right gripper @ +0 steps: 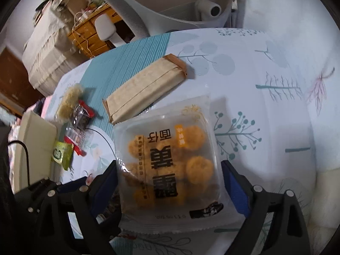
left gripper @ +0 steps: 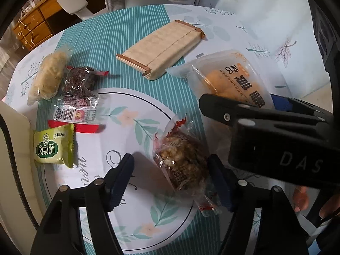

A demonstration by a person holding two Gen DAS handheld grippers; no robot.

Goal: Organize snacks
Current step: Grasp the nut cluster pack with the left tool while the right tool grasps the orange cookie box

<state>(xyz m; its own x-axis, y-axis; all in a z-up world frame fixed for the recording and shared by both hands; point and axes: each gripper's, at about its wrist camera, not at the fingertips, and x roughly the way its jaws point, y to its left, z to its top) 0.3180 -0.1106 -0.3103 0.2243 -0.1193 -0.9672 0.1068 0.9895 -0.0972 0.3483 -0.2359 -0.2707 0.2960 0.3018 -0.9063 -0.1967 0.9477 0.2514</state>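
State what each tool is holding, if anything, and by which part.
Left tool: nothing yet; the puffed-rice snack lies between its open jaws. Right tool flanks the cookie pack at its side edges; grip cannot be told.

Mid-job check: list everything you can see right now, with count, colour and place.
Puffed-grain snack: one, brown in clear wrap, between left fingers.
Tray pack of round cakes: one, orange, between right fingers.
Long wrapped bar: one, beige, far on striped runner.
Green pastry packet: one, left edge.
Barcode packet: one, red and clear, above it.
Dark grain snack: one, further back.
Pale snack: one, beside it.
Round floral mat: one, white.
Left gripper: black, open.
Right gripper: black, open.
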